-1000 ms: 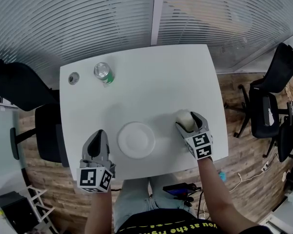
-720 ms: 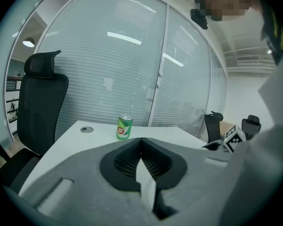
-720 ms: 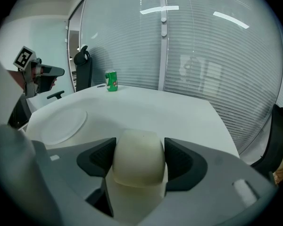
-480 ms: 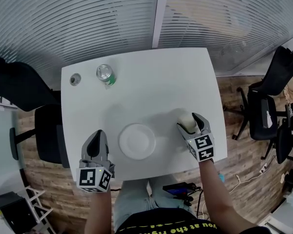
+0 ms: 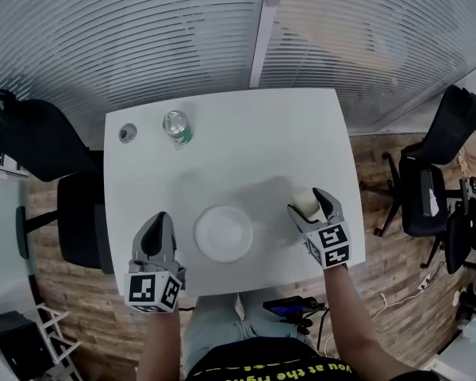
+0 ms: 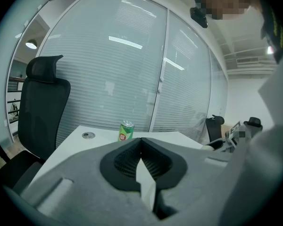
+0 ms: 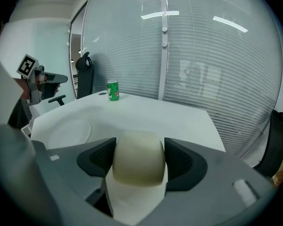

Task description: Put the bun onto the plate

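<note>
Bun (image 7: 137, 157) sits clamped between the jaws of the right gripper (image 5: 308, 205), right of the plate (image 5: 222, 232) and apart from it: the carry looks in hand. Next it needs moving left over the plate, then lowering and release. The left gripper (image 5: 157, 227) idles at the desk (image 5: 238, 149) edge, jaws closed, empty.

We note bright, even light; lamp streaks glare on the blinds (image 7: 203, 69); both gripper views curve and darken at edges.

Bun (image 5: 304, 204) in right claw (image 5: 306, 200), plate (image 5: 223, 233) nearby — apart
</note>
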`<state>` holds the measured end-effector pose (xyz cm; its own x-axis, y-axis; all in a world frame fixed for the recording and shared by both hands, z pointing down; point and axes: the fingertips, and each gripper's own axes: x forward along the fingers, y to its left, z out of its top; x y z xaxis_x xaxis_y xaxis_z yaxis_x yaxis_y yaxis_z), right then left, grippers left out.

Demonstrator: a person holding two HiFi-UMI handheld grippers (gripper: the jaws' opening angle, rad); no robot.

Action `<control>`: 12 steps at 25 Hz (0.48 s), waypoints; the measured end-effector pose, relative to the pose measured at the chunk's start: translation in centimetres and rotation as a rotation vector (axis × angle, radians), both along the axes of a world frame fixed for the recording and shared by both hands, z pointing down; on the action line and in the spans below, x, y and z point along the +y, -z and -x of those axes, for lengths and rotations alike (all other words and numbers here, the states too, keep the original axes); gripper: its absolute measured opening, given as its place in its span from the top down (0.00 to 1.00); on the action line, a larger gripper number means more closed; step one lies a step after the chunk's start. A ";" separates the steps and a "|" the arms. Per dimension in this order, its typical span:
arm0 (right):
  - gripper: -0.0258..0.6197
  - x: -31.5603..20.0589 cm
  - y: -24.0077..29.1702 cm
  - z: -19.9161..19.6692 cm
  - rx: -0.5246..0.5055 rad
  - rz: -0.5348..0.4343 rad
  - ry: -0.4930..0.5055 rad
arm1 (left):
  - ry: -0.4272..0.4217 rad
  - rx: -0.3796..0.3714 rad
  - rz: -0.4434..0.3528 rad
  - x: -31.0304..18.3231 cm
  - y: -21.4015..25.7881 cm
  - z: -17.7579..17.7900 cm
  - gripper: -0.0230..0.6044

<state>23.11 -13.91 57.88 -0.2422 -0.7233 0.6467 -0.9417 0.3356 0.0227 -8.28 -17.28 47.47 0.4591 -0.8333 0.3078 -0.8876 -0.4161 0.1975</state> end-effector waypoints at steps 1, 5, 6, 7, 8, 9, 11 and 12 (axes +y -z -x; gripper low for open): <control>0.45 -0.1 0.3 0.0 0.000 -0.006 0.001 | 0.002 -0.001 -0.003 0.0 0.1 0.1 0.96; 0.45 -0.3 1.6 0.1 -0.001 -0.023 0.003 | 0.011 0.005 -0.013 0.0 0.8 0.3 0.96; 0.45 -0.3 1.9 0.1 -0.001 -0.027 0.003 | 0.012 0.005 -0.016 0.0 0.9 0.4 0.96; 0.45 -0.3 2.2 0.1 -0.001 -0.031 0.002 | 0.012 0.004 -0.019 0.0 1.0 0.4 0.96; 0.45 -0.3 2.5 0.0 -0.002 -0.036 0.003 | 0.013 0.004 -0.023 0.0 1.1 0.4 0.96; 0.45 -0.3 2.8 0.0 -0.001 -0.039 0.004 | 0.014 0.005 -0.026 0.0 1.3 0.3 0.96; 0.45 -0.2 3.3 -0.1 0.003 -0.045 0.008 | 0.015 0.007 -0.032 0.0 1.4 0.3 0.96; 0.45 -0.2 3.6 -0.1 0.003 -0.047 0.009 | 0.015 0.009 -0.035 0.0 1.5 0.3 0.96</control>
